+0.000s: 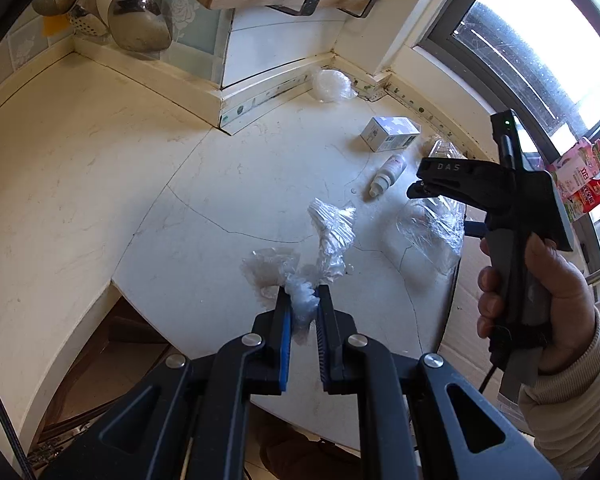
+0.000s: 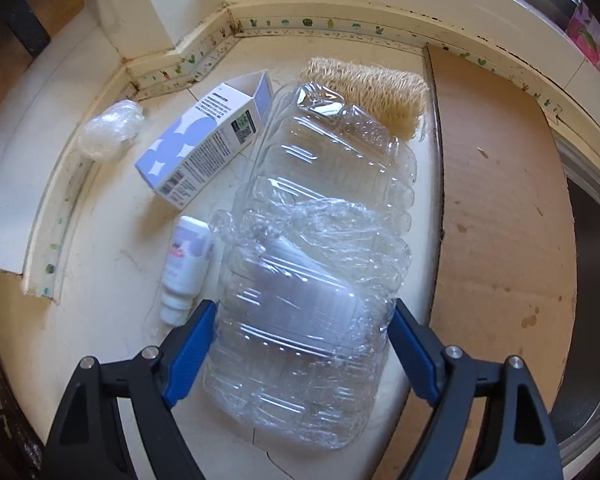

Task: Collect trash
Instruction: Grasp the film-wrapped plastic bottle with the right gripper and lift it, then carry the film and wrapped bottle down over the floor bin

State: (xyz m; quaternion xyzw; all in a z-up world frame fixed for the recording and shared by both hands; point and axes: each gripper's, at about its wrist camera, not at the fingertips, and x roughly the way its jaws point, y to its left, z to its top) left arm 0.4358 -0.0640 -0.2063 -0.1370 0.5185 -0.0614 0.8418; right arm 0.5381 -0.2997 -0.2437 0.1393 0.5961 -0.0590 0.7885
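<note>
Your clear plastic clamshell container [image 2: 312, 264] lies on the cream desk [image 1: 80, 184] between the wide-spread fingers of your right gripper [image 2: 302, 320], which straddle it without clearly pressing; crumpled cling film [image 2: 340, 232] drapes over it, and what it holds cannot be told. Your left gripper [image 1: 302, 304] is clamped together on a wad of clear plastic wrap [image 1: 320, 256], which trails toward 12 o'clock above the desk. At 10 o'clock from the container lies an open white and lavender carton [image 2: 208, 140] with fine print and a QR code, too small to read. A small white dropper bottle [image 2: 182, 268] lies just beside the container at 9 o'clock. A loofah [image 2: 380, 92] sits at 12 o'clock, brown cardboard [image 2: 500, 200] at 3 o'clock, and a balled plastic wad [image 2: 108, 128] lies in the corner. "DAS" is printed on the right gripper's body. Ladles [image 1: 140, 12] hang on the tiled wall; a window [image 1: 540, 40] is at 2 o'clock.
</note>
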